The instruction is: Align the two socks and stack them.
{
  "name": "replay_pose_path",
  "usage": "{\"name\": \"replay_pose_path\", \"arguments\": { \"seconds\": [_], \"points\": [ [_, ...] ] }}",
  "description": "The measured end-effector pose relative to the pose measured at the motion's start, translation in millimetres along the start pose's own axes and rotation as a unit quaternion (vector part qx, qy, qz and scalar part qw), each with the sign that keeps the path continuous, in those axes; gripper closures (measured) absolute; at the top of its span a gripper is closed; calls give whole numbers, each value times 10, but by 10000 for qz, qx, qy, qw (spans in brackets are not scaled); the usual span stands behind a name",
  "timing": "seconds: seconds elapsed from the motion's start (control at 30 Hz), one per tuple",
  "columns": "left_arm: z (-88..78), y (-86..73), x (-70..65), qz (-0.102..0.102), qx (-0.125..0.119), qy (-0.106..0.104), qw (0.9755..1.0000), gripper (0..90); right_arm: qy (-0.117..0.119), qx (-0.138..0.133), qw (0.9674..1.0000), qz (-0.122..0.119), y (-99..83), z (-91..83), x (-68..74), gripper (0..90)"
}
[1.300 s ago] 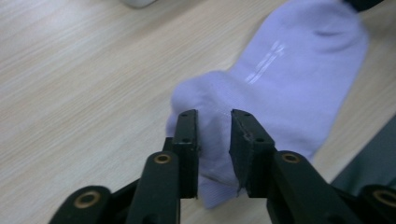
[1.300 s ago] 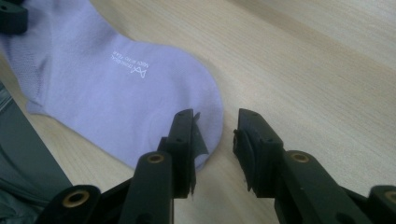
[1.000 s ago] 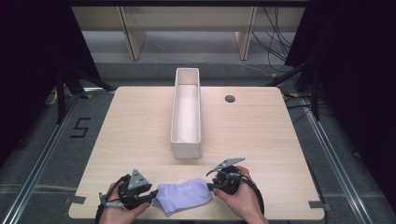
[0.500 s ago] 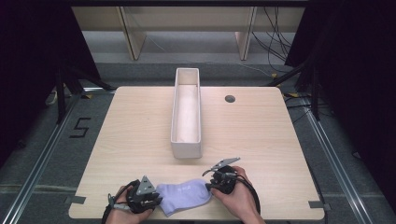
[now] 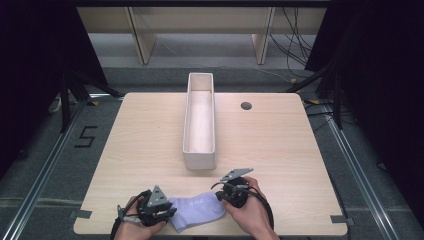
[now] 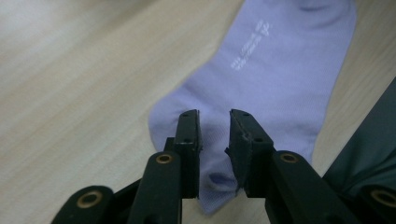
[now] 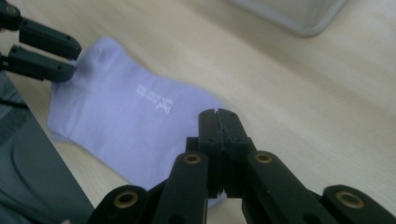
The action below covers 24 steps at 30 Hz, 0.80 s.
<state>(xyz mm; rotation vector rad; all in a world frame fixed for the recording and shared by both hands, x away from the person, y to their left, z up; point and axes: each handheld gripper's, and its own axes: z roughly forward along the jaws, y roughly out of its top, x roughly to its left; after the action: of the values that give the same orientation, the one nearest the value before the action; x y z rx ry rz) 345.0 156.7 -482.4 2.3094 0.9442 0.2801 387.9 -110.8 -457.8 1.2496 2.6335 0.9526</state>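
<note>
The high view looks forward and down from above the person's side, taking in the whole worktop (image 5: 150, 140); each gripper view sits close and low, looking along its own fingers (image 6: 189, 135) at the near edge; all three share the lilac sock (image 5: 197, 212); the right gripper view also catches the left gripper (image 7: 70, 56).

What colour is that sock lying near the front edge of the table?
The sock is pale lilac with small white print, clearest in the left gripper view.

A soft knit cloth sock (image 6: 280, 79) lies on a matt, pale wood-grain table (image 5: 145, 145) beside a smooth white bin (image 5: 200, 160).
</note>
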Motion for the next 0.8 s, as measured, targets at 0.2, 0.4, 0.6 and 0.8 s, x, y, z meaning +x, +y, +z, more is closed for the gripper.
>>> {"name": "replay_pose_path", "arguments": {
  "seconds": [0.2,0.4,0.6,0.8],
  "points": [
    [48,-28,23,54,106,-14,9999,732,-122,423,9990,115,-76,197,-26,896],
    [143,92,67,229,131,27,9996,732,-247,475,9984,178,-121,148,-45,900],
    [257,233,108,359,91,78,9993,714,-420,411,9982,151,-186,81,-123,899],
    [276,232,137,166,-22,120,9998,685,-417,443,9978,259,-180,89,-134,899]
  ]
}}
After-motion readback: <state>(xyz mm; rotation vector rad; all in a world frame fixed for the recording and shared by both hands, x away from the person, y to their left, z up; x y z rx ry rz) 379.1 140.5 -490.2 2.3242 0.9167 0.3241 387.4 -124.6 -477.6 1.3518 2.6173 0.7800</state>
